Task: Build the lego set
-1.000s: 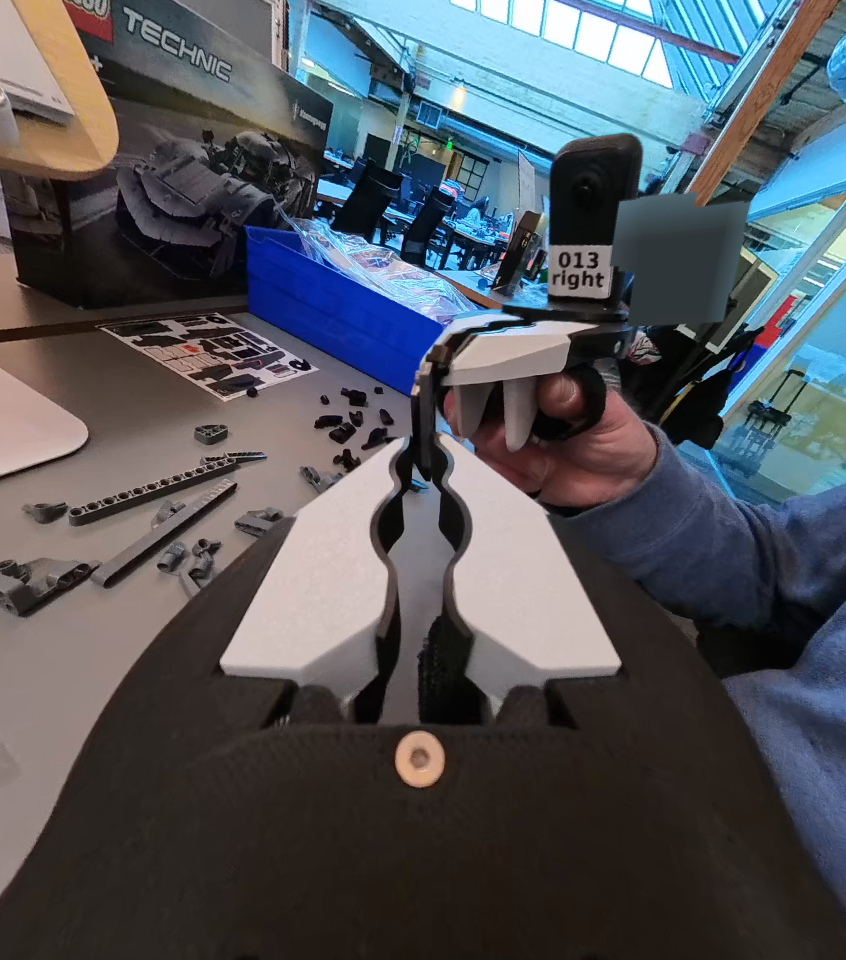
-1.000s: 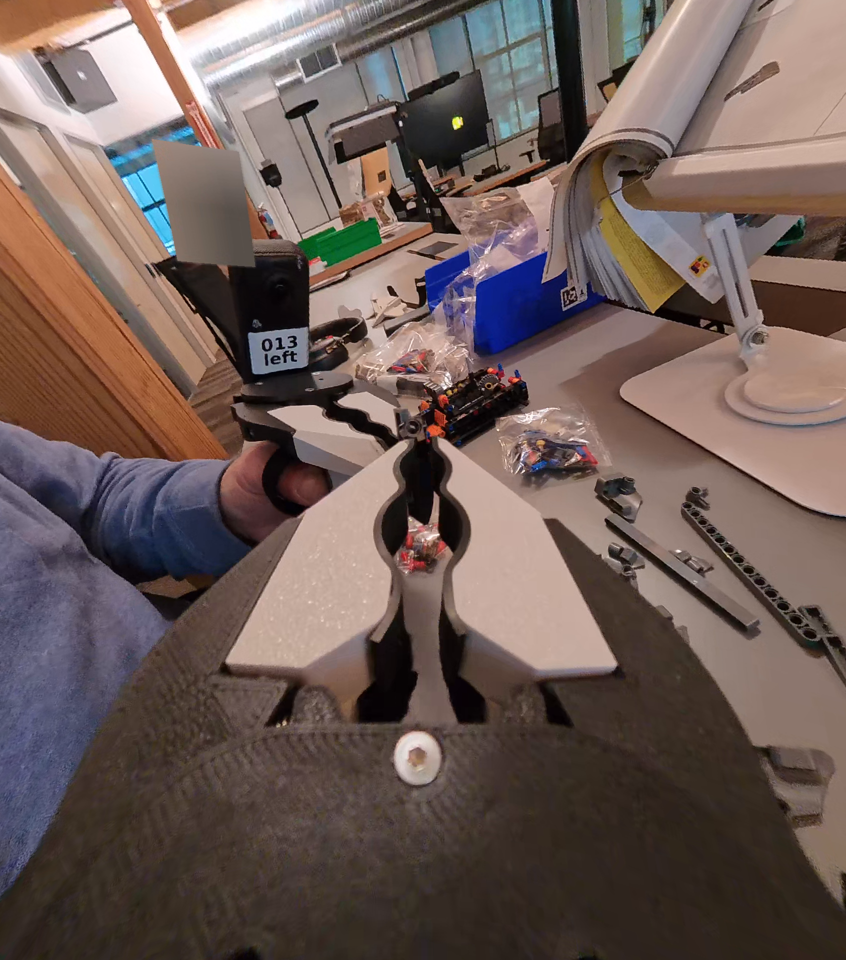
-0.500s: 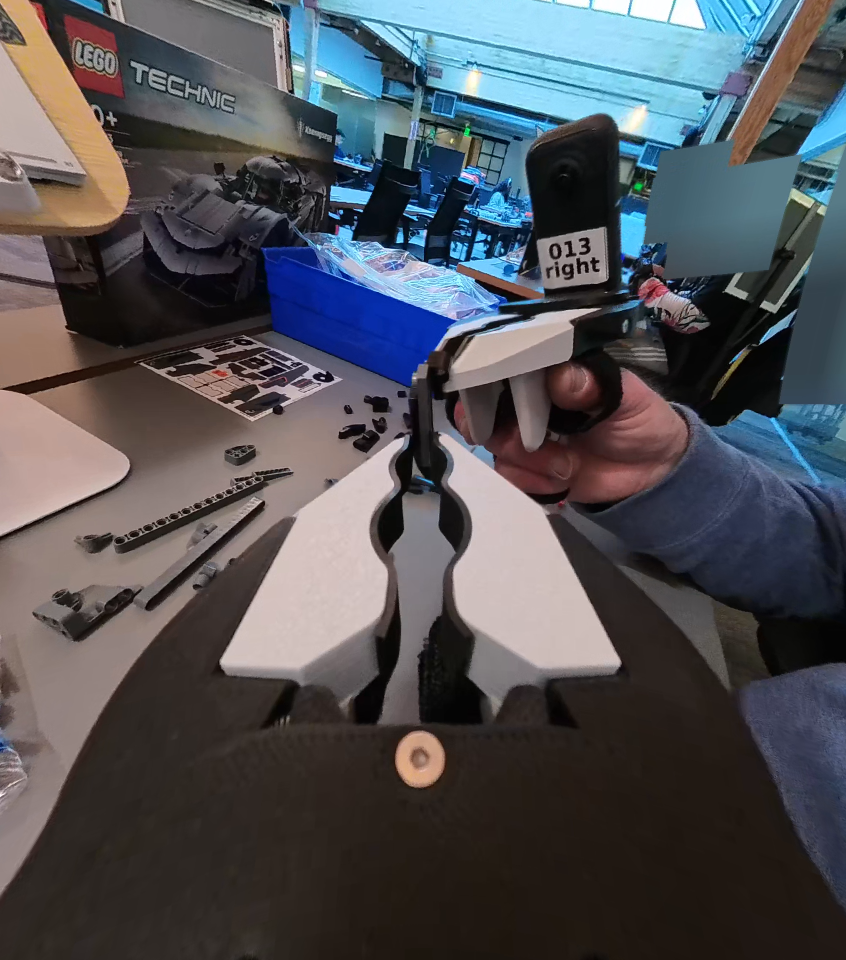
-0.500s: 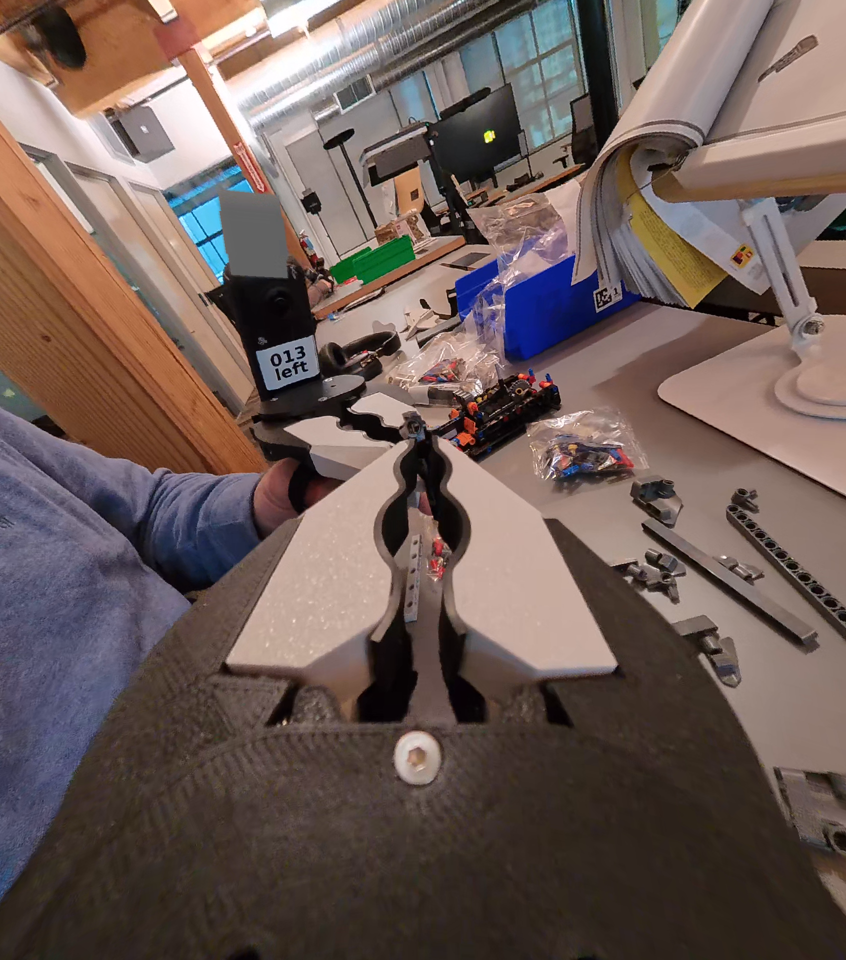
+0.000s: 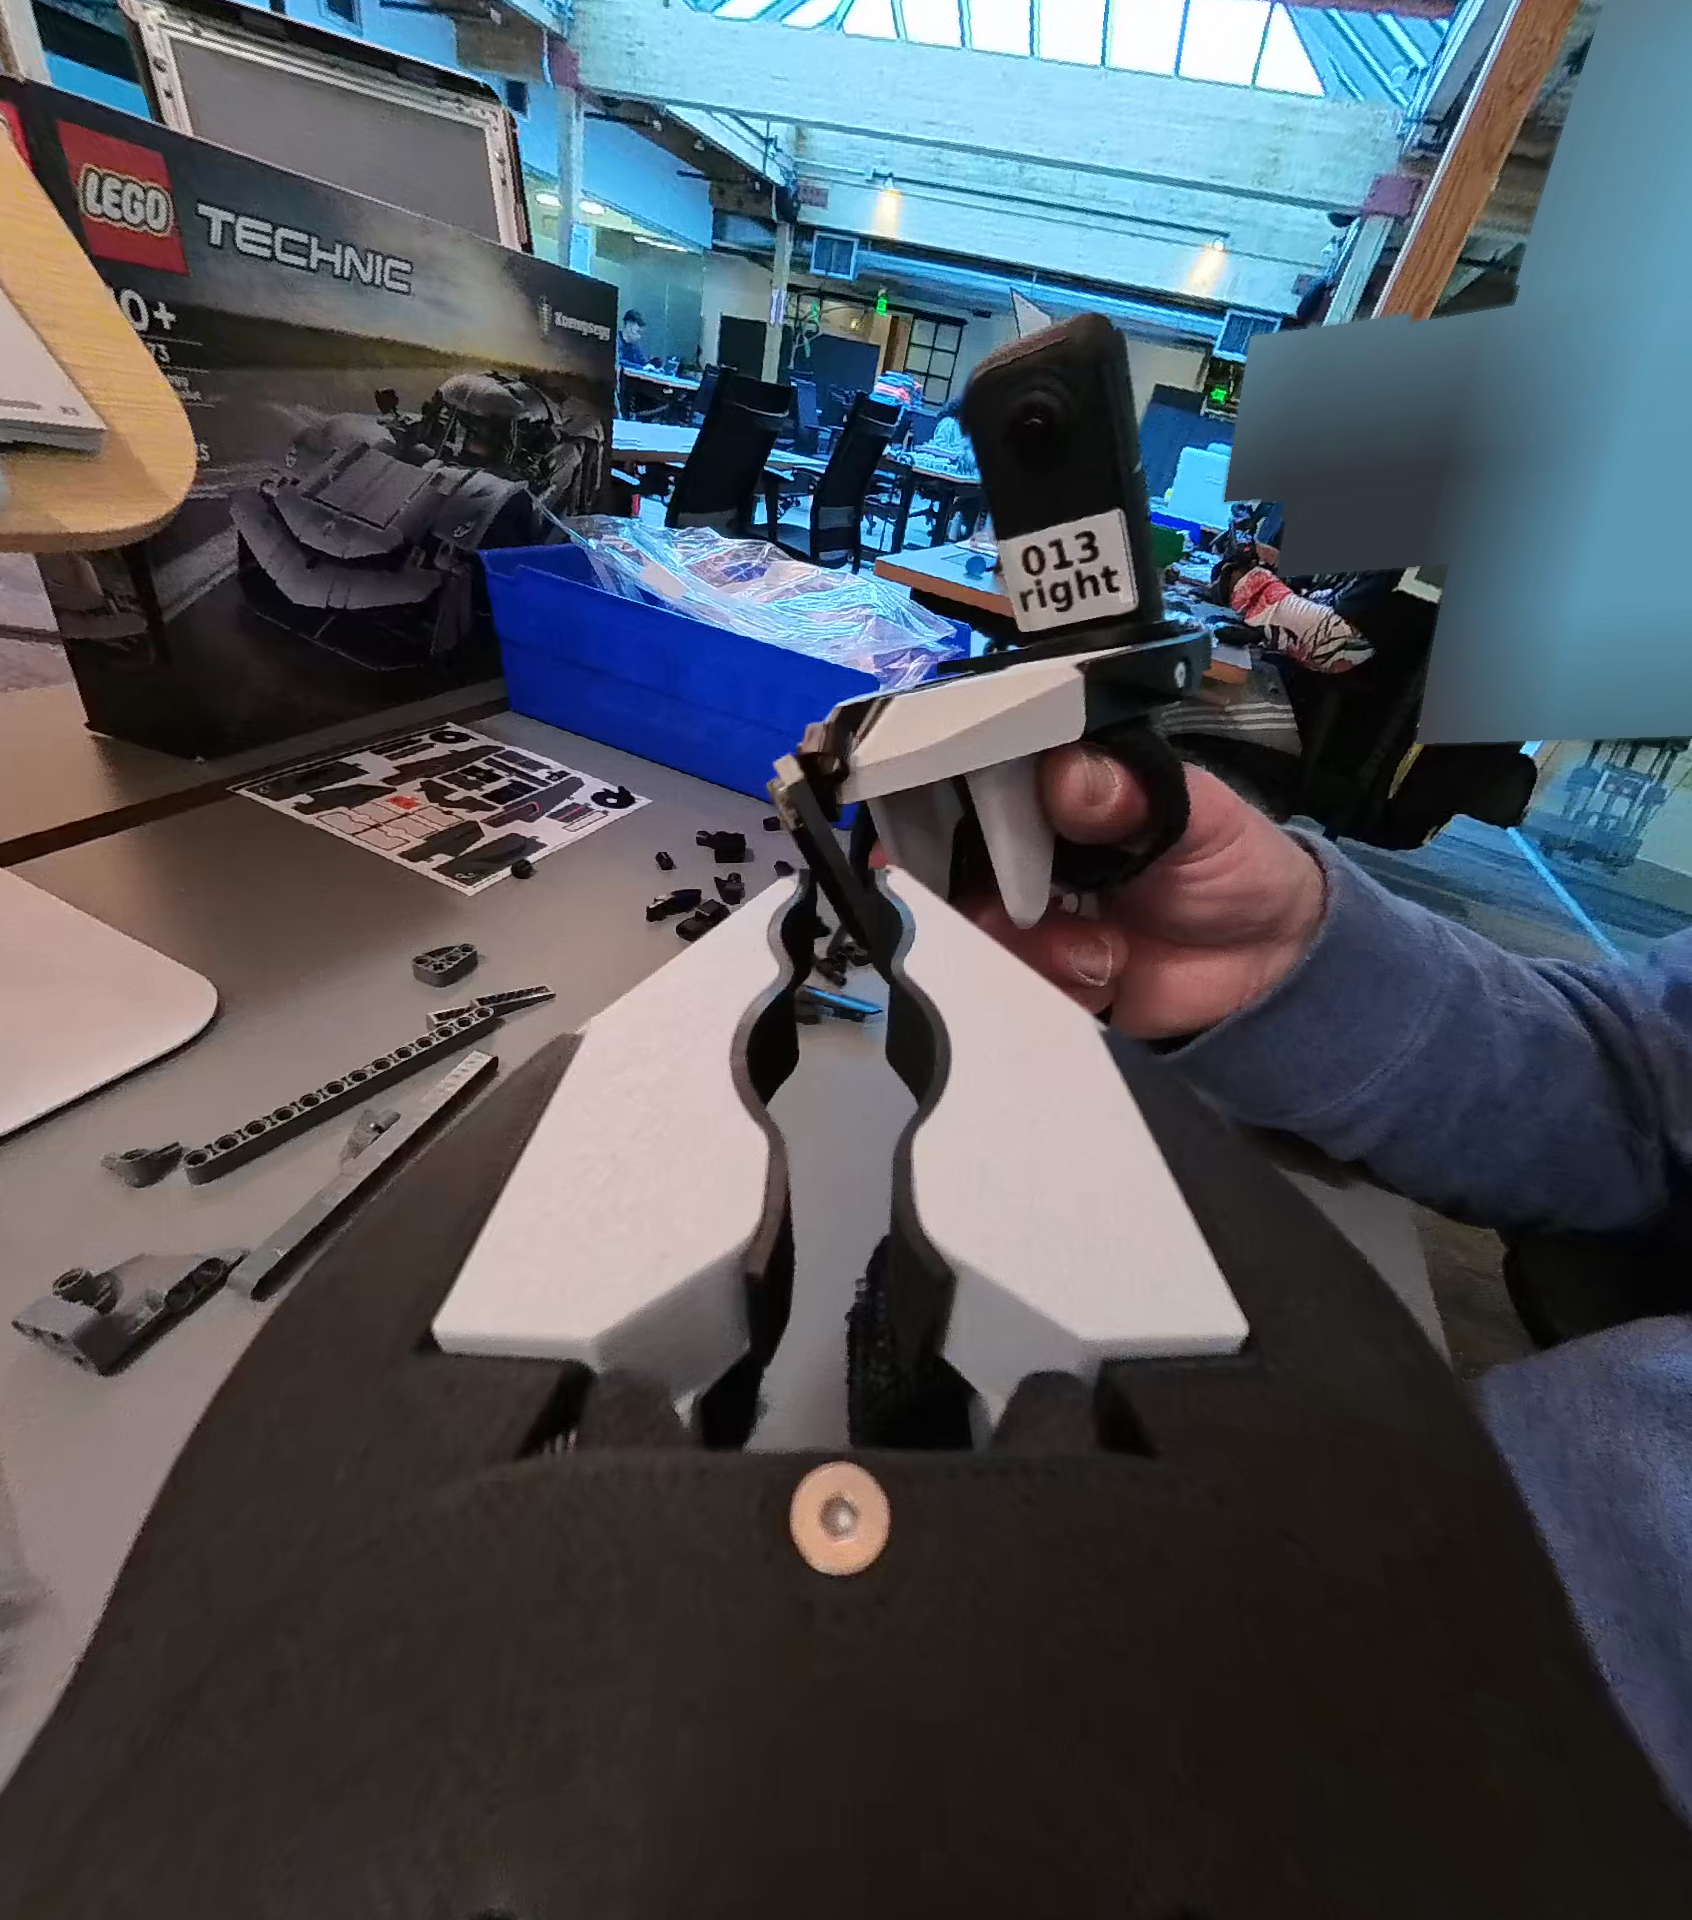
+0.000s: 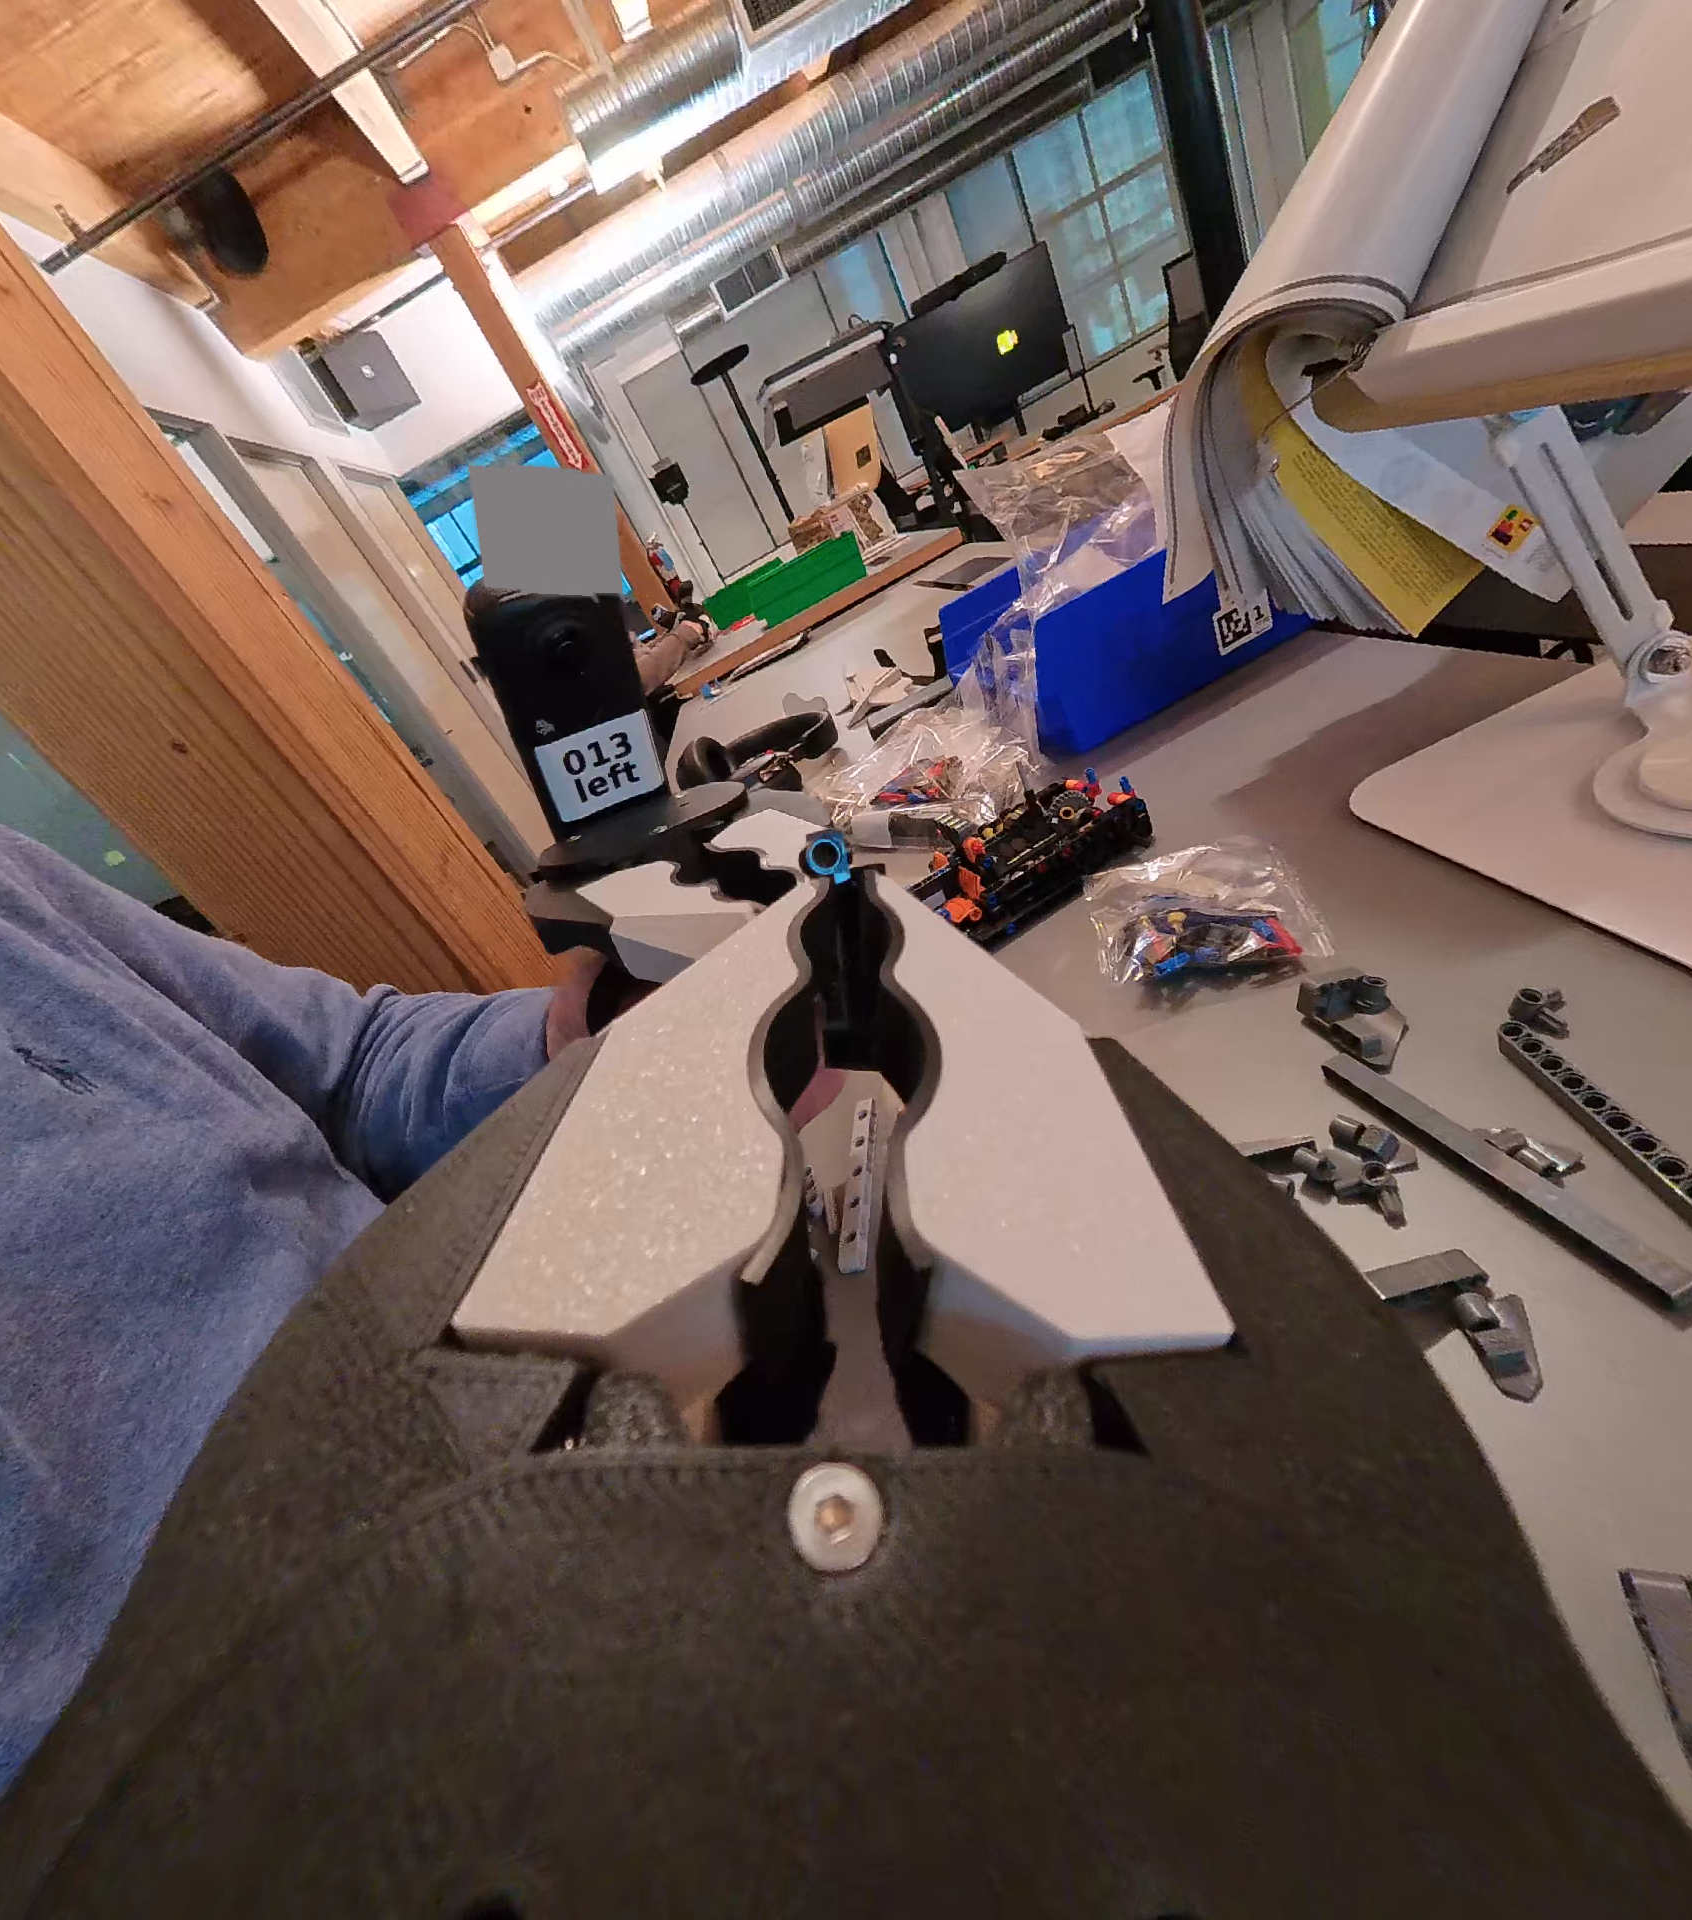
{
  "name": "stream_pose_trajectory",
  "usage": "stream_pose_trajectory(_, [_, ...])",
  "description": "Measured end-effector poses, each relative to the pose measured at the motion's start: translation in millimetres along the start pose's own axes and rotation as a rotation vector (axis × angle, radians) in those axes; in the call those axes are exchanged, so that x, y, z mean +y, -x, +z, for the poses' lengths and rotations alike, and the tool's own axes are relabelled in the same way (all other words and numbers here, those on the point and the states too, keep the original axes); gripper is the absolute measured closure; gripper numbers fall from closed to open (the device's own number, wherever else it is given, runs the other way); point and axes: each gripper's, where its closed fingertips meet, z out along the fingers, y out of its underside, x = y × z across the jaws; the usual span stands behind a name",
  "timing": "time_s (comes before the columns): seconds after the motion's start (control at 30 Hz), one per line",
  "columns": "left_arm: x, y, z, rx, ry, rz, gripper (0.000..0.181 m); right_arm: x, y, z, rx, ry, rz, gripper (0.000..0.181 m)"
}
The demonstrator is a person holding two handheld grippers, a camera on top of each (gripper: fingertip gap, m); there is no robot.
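Observation:
My right gripper [image 6: 837, 894] is shut on a slim black beam [image 6: 847, 977]. A blue ring-shaped pin [image 6: 824, 857] shows at the beam's far end. In the left wrist view the right gripper [image 5: 800, 774], held by a hand, grips the top of the beam [image 5: 829, 847]. The beam slants down between my left gripper's fingertips. My left gripper [image 5: 844, 899] has its fingers close together around the beam's lower end. Both are held in the air above the grey table [image 5: 302, 935]. The left gripper [image 6: 800, 847] also shows in the right wrist view, tip to tip with the right one.
The set's box [image 5: 333, 468], a blue bin of bags [image 5: 676, 675] and a sticker sheet [image 5: 447, 805] lie at the back. Loose grey beams [image 5: 333, 1101] and small black pieces [image 5: 707, 904] lie on the table. A part-built model [image 6: 1039, 842], parts bags [image 6: 1206, 925] and a manual on a white stand [image 6: 1341, 416] are nearby. Both grippers' tips are close together, under 4 cm apart.
Both grippers have swung together while staying tip to tip. The right gripper's tips now sit higher over the left's, so more of the black beam shows. The blue pin has come into view.

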Motion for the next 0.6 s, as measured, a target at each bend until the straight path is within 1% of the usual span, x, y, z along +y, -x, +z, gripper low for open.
stream_pose_trajectory(0.1, [-1.2, 0.4, -0.3, 0.014, -0.016, -0.043, 0.173, 0.7, -1.2, 0.0, 0.011, -0.004, -0.007, 0.181])
stream_pose_trajectory(0.27, [-3.7, 1.1, -2.3, 0.082, -0.072, -0.186, 0.174, 0.4, -1.3, 0.2, 0.021, -0.022, -0.019, 0.181])
stream_pose_trajectory(0.37, [-2.2, 4.1, -3.9, 0.074, -0.079, -0.199, 0.177, 1.2, -0.2, 1.0, 0.017, -0.025, -0.015, 0.181])
stream_pose_trajectory(0.5, [1.9, 10.1, -8.1, 0.029, -0.035, -0.191, 0.178, 3.5, 0.4, -4.1, 0.018, -0.007, -0.008, 0.180])
stream_pose_trajectory(0.57, [7.7, 12.4, -12.5, 0.003, 0.021, -0.175, 0.178, 13.8, 2.4, -7.7, 0.029, 0.060, -0.022, 0.180])
stream_pose_trajectory(0.6, [11.7, 11.2, -14.5, 0.008, 0.055, -0.178, 0.177, 25.2, 2.8, -9.7, 0.039, 0.127, -0.031, 0.180])
